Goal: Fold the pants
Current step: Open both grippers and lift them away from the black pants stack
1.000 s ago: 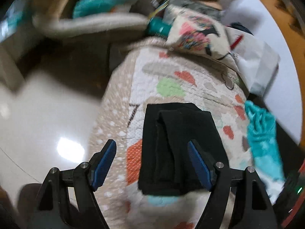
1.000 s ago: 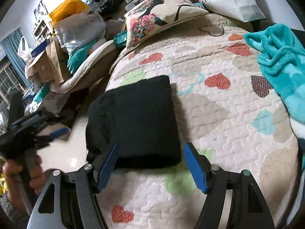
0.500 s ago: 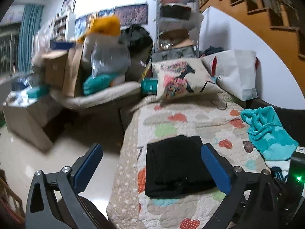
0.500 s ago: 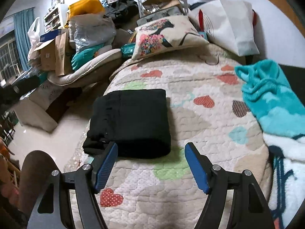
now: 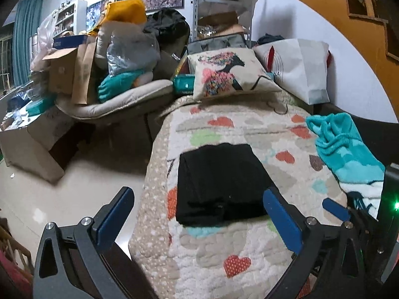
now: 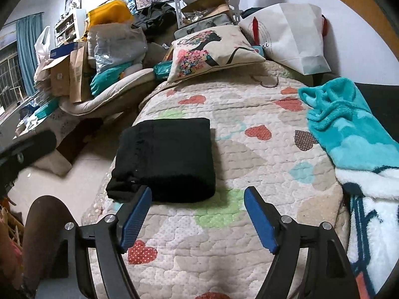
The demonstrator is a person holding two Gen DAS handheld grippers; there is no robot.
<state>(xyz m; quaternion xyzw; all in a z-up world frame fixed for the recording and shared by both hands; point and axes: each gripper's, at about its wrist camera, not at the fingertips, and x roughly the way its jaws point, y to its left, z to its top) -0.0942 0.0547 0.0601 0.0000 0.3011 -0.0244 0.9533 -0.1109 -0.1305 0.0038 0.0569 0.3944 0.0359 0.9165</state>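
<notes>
The black pants lie folded into a compact rectangle on the heart-patterned quilt, near its left edge. They also show in the right wrist view. My left gripper is open and empty, held back from the near edge of the pants. My right gripper is open and empty, just short of the pants' near edge. Part of the right gripper shows at the lower right of the left wrist view.
A teal blanket lies on the quilt's right side. A printed cushion and a white paper bag sit at the far end. Boxes and bags pile on a lounger to the left. Tiled floor lies left of the bed.
Both grippers have pulled back and up from the folded pants. The left gripper has opened wider and its view has risen from the quilt to the room. The pants have not moved.
</notes>
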